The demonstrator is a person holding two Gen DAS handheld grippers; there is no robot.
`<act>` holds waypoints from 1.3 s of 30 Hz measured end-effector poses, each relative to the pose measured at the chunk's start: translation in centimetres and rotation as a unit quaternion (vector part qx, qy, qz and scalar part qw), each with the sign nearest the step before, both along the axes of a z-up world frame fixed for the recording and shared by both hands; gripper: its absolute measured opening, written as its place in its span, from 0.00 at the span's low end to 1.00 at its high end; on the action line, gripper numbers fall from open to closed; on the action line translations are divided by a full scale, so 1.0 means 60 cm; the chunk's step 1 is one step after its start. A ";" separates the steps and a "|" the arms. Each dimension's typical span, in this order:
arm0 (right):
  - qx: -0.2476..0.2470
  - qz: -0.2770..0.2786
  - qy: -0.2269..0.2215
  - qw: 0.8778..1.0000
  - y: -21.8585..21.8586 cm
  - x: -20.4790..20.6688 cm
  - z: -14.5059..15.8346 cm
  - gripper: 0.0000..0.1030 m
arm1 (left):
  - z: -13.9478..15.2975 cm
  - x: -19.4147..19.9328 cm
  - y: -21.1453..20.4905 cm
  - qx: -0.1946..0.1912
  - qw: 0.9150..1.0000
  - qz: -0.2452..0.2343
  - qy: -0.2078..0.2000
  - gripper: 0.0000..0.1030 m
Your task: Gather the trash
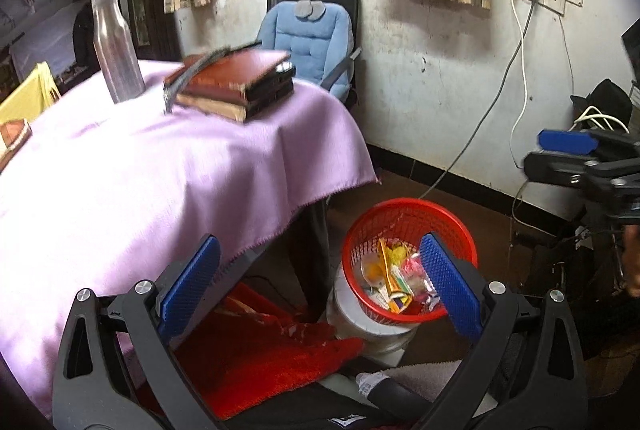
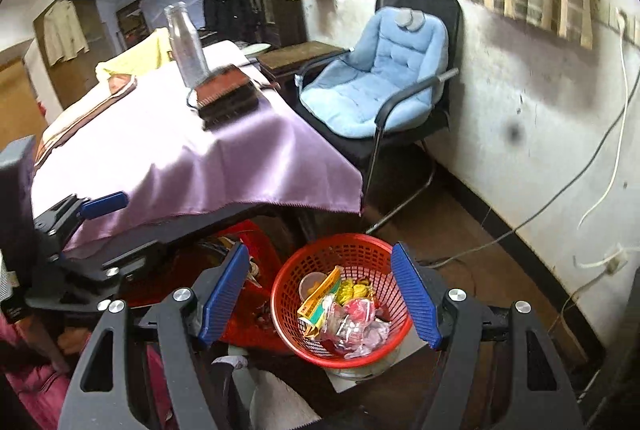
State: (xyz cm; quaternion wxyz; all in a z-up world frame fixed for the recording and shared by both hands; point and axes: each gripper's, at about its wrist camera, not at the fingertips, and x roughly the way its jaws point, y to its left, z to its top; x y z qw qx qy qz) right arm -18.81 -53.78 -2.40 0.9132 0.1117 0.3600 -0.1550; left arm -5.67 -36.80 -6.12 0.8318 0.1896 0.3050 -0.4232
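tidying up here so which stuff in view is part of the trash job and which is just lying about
Part of the job:
red basket
wrappers and trash in it
left tongs, open, empty
right tongs, open, empty

Just lying about:
clear bottle
stacked books
purple tablecloth
blue cushioned chair
wall cables

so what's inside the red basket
The red basket holds wrappers: a yellow packet, crinkled clear and pink plastic, and a small cup. Anything beneath that pile is covered.

A waste basket holding wrappers sits on the floor beside the table's corner. On the table, a bottle stands behind stacked books. An armchair stands beyond, against the wall.
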 end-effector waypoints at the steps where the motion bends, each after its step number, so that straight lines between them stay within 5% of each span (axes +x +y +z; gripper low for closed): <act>1: -0.004 0.002 -0.002 1.000 0.002 -0.004 0.009 0.71 | 0.010 -0.003 -0.004 0.000 1.000 0.000 -0.007 0.93; 8: -0.031 0.017 -0.044 0.998 0.009 -0.047 0.091 0.81 | 0.100 -0.011 -0.038 -0.034 0.999 -0.011 -0.011 0.93; 12: -0.034 0.008 -0.042 0.999 -0.008 -0.058 0.096 0.93 | 0.118 -0.026 -0.060 -0.047 0.999 -0.014 -0.011 0.93; 24: 0.030 -0.022 0.058 0.998 -0.085 -0.015 -0.066 0.94 | -0.085 -0.019 -0.122 0.099 0.993 -0.008 0.058 0.93; 33: 0.008 0.012 0.141 0.990 -0.073 0.029 -0.176 0.94 | -0.151 -0.020 -0.139 0.128 0.991 -0.027 0.035 0.93; 39: 0.017 -0.001 0.145 0.989 -0.094 0.030 -0.190 0.94 | -0.173 0.013 -0.143 0.130 0.989 -0.015 0.075 0.93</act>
